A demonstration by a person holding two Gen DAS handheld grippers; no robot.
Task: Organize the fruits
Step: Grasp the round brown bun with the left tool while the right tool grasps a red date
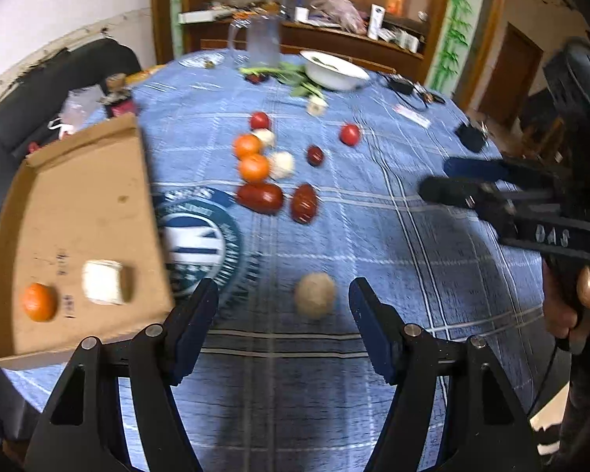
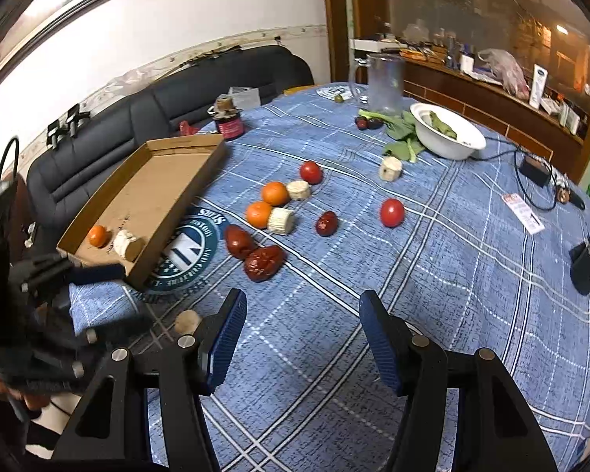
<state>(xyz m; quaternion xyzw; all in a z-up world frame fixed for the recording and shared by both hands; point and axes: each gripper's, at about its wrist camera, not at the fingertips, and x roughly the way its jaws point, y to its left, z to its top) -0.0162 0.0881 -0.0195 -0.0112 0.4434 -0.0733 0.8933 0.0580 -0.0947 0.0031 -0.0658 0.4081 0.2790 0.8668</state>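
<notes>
Left wrist view: the left tool [image 1: 281, 306] hangs over the blue plaid surface [image 1: 373, 236] with its jaws standing wide and nothing gripped; a round tan ball-like piece [image 1: 315, 295], blurred, lies on the cloth between and just ahead of the fingertips, not touching them. To the left sits a shallow cardboard tray [image 1: 98, 181] holding one tangerine [image 1: 39, 302] and a pale cut chunk [image 1: 104, 282] beside it. Farther ahead lie two more tangerines [image 1: 251, 157] touching each other, white chunks beside them, two large red dates [image 1: 279, 198], a smaller date [image 1: 315, 155] and two tomatoes [image 1: 350, 134]. Beyond stand a white bowl [image 1: 334, 69] and a clear jug [image 1: 261, 39]. At the right edge a hand [image 1: 582, 299] holds the right tool [image 1: 436, 177].

Right wrist view: the right tool [image 2: 303, 314] is also open and empty, above bare cloth. The dates [image 2: 255, 253] lie ahead and left of it, a tomato [image 2: 392, 212] ahead, the tray [image 2: 157, 196] at the left with its tangerine [image 2: 98, 235] in the near corner. A dark sofa [image 2: 157, 102] runs behind the surface.
</notes>
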